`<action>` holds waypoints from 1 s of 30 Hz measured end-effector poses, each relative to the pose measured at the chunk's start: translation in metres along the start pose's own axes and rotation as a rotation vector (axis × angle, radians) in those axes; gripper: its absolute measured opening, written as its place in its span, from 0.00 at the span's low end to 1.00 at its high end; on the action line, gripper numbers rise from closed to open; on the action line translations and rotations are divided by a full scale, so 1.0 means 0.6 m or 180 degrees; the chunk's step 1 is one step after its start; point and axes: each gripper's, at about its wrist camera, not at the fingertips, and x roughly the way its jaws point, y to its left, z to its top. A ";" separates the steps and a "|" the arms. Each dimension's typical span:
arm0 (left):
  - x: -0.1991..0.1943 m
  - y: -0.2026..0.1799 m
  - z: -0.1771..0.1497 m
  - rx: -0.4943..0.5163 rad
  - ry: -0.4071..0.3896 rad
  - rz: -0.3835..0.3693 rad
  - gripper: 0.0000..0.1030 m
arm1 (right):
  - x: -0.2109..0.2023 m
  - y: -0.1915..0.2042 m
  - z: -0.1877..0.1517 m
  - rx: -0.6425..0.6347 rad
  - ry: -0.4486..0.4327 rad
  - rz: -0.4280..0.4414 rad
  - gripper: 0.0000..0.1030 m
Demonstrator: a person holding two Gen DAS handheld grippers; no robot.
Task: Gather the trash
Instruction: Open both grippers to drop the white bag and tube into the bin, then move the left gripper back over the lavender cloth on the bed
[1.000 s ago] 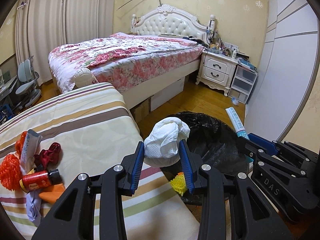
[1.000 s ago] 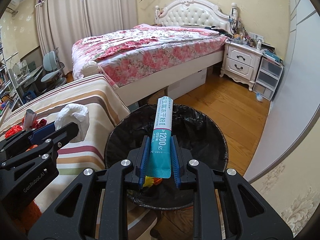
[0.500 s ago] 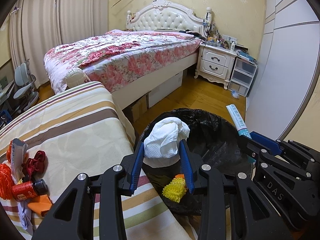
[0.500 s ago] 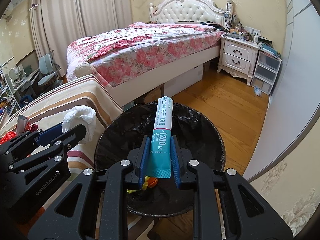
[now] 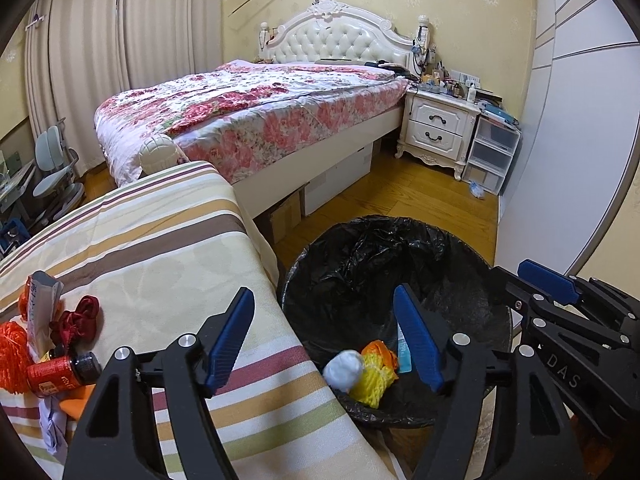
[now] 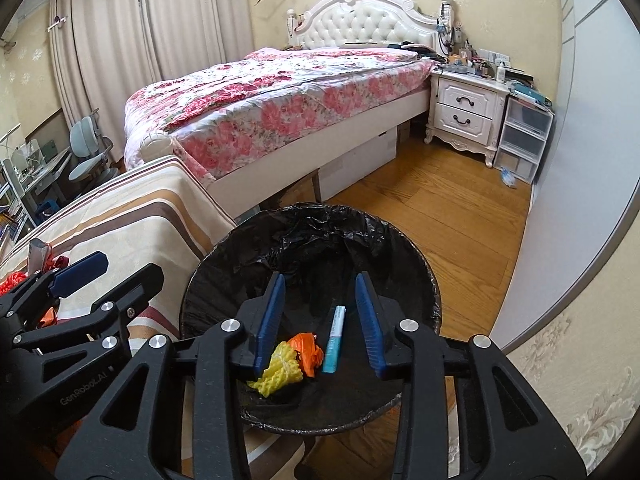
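Note:
A bin with a black bag (image 5: 352, 264) (image 6: 248, 248) stands on the floor beside the striped bed. Inside it lie a yellow net (image 5: 374, 380) (image 6: 276, 370), an orange scrap (image 6: 306, 346), a teal tube (image 6: 334, 340) (image 5: 403, 354) and a white tissue wad (image 5: 343, 370). My left gripper (image 5: 326, 332) is open and empty over the bin's left rim. My right gripper (image 6: 320, 316) is open and empty above the bin. More litter lies on the striped bed: a red bottle (image 5: 60, 372), an orange net (image 5: 12, 356), a red ribbon (image 5: 82, 318) and a wrapper (image 5: 42, 296).
The striped bed (image 5: 160, 248) is to the left of the bin. A floral bed (image 5: 248, 116) stands behind, with a white nightstand (image 5: 438, 128) and plastic drawers (image 5: 492, 156) at the right. A wardrobe door (image 5: 560, 140) bounds the right side.
Both grippers have opened. The tissue dropped from the left gripper and the teal tube dropped from the right gripper; both now lie in the bin.

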 end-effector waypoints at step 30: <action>-0.105 0.105 -0.067 -0.0264 0.0025 0.0426 0.68 | -0.033 0.096 -0.042 -0.0158 0.0104 0.0235 0.52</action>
